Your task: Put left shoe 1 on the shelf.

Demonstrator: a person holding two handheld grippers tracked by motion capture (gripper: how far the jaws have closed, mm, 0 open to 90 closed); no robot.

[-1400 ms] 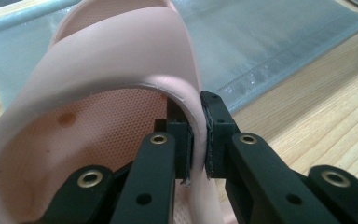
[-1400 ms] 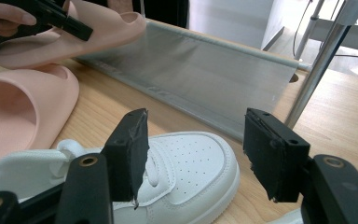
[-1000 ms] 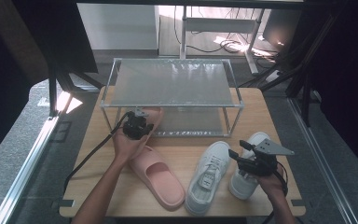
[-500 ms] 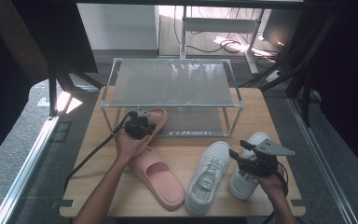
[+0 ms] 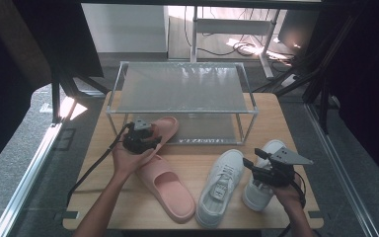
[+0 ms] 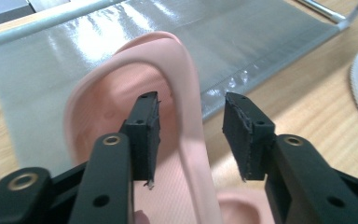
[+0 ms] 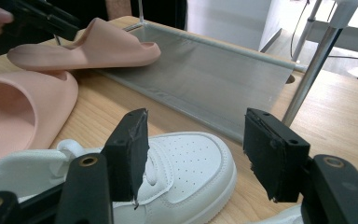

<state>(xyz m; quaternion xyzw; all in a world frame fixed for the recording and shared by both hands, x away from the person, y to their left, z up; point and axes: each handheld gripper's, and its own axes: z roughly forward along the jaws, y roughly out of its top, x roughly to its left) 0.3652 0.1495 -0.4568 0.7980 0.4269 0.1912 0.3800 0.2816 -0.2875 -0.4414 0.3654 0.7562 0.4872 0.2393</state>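
Left claw (image 5: 150,136) had just been opening, pulled back slightly from pink slipper (image 5: 164,129); slipper rim stood between spread jaws in left gripper view, pads clear of it. Slipper toe rested on rack's lower shelf (image 5: 205,129), heel overlapping second pink slipper (image 5: 170,186) on worktop (image 5: 266,111). White sneaker (image 5: 220,185) right of it. Right claw (image 5: 253,165) released, unmoved, over other white sneaker (image 5: 261,190).
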